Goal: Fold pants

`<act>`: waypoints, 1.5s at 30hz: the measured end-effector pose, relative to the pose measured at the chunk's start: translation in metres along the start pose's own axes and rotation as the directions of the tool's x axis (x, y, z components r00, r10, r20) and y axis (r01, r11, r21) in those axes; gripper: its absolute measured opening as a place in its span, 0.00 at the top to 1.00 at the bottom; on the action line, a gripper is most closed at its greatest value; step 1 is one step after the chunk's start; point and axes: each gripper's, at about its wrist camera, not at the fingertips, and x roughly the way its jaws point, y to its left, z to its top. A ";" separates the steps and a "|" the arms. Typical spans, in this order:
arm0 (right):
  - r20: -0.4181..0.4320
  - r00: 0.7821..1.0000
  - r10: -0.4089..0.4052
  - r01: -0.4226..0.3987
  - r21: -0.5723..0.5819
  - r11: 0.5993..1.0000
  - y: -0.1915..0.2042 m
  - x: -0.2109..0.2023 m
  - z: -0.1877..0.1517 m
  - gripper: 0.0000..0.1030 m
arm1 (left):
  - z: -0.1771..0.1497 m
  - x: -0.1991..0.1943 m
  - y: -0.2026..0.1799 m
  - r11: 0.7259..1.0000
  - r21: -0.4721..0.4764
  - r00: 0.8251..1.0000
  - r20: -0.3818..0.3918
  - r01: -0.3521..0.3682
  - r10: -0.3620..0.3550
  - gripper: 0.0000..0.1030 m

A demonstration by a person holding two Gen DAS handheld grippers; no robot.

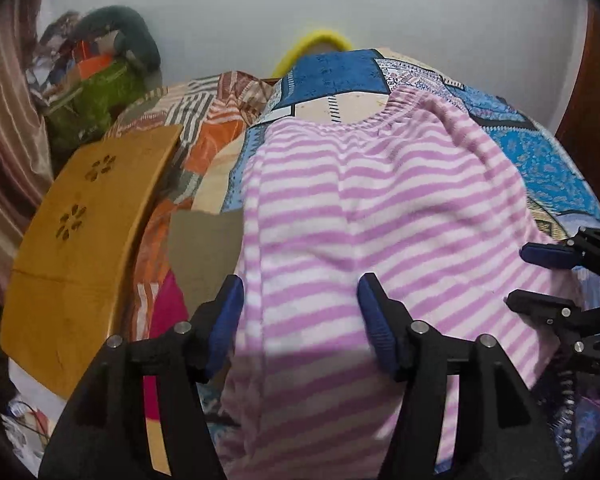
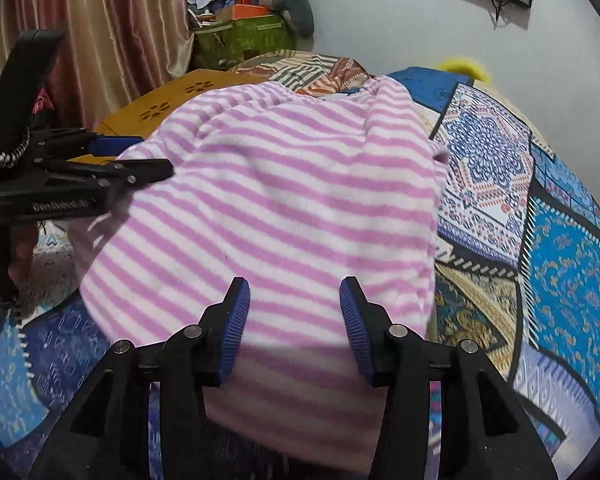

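Note:
The pink-and-white striped pants (image 1: pixel 380 208) lie spread on the blue patterned bedspread (image 1: pixel 540 152), waistband at the far end. My left gripper (image 1: pixel 300 300) is open, its blue pads on either side of the near cloth, low over it. My right gripper (image 2: pixel 294 304) is open too, over the near end of the pants (image 2: pixel 292 184). Each gripper shows in the other's view: the right one (image 1: pixel 540 276) at the pants' right edge, the left one (image 2: pixel 140 156) at their left edge. The near hem is hidden under the grippers.
A wooden lap table (image 1: pixel 80 240) with flower cut-outs lies left of the pants on an orange patterned quilt (image 1: pixel 204 128). A green box of clutter (image 2: pixel 240 40) and a curtain (image 2: pixel 100 20) stand far left. A wall (image 1: pixel 420 8) is behind the bed.

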 end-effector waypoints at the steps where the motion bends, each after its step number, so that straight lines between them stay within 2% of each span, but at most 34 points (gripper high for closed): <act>1: -0.002 1.000 -0.004 0.004 0.001 1.000 0.001 -0.003 -0.003 0.56 | -0.002 -0.004 0.002 1.000 -0.011 1.000 -0.003 0.004 -0.004 0.42; 6: -0.009 1.000 -0.007 0.007 0.038 0.999 0.000 -0.023 -0.015 0.54 | -0.015 -0.031 0.000 1.000 -0.025 1.000 -0.009 -0.016 0.016 0.42; 11: 0.013 1.000 -0.021 0.021 0.052 0.998 0.007 -0.060 -0.020 0.54 | -0.026 -0.080 -0.012 1.000 -0.019 0.999 0.028 -0.023 0.024 0.42; 17: 0.125 0.992 -0.032 0.026 0.054 0.998 0.028 -0.131 -0.022 0.54 | -0.034 -0.157 -0.031 0.999 -0.034 0.993 0.114 -0.009 0.013 0.42; 25: 0.293 0.955 -0.044 0.038 0.026 0.999 0.070 -0.232 -0.031 0.52 | -0.045 -0.264 -0.052 0.999 -0.027 0.970 0.244 0.018 -0.011 0.42; 32: 0.435 0.898 -0.060 0.047 0.040 0.998 0.103 -0.309 -0.047 0.52 | -0.069 -0.366 -0.066 0.999 -0.025 0.922 0.386 0.042 -0.029 0.42; 39: 0.560 0.827 -0.057 0.038 0.046 0.998 0.132 -0.369 -0.070 0.52 | -0.103 -0.455 -0.087 1.000 0.002 0.849 0.528 0.022 -0.020 0.42; 41: 0.580 0.813 -0.048 0.030 0.041 0.999 0.138 -0.377 -0.075 0.52 | -0.116 -0.474 -0.094 1.000 0.021 0.830 0.557 0.019 -0.027 0.41; 45: 0.622 0.782 -0.045 0.033 0.032 0.999 0.153 -0.391 -0.090 0.51 | -0.144 -0.500 -0.110 0.999 0.042 0.791 0.612 0.001 -0.026 0.32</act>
